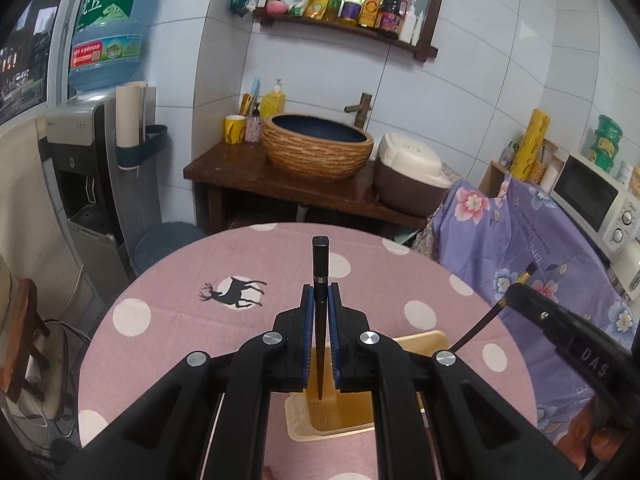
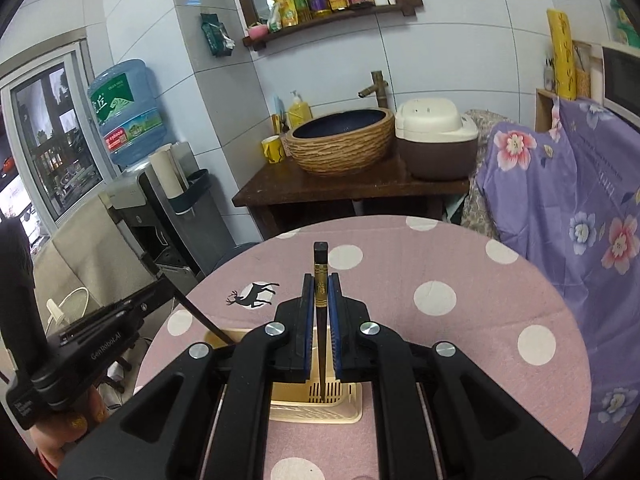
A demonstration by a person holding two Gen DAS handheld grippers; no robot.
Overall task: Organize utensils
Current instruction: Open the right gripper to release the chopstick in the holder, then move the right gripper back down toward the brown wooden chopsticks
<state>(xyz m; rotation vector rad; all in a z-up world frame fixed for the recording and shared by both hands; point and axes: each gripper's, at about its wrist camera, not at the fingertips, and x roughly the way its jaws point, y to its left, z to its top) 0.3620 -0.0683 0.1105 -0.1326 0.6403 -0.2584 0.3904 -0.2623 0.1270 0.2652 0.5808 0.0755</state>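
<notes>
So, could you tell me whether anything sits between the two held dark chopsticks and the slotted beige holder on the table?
Nothing visible does. The left gripper holds one dark chopstick tip-down over the slotted beige holder; the right gripper holds a gold-banded dark chopstick over it too.

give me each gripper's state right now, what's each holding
left gripper: shut on a dark tapered chopstick, tip over the beige plastic tray.
right gripper: shut on a dark gold-banded chopstick.
</notes>
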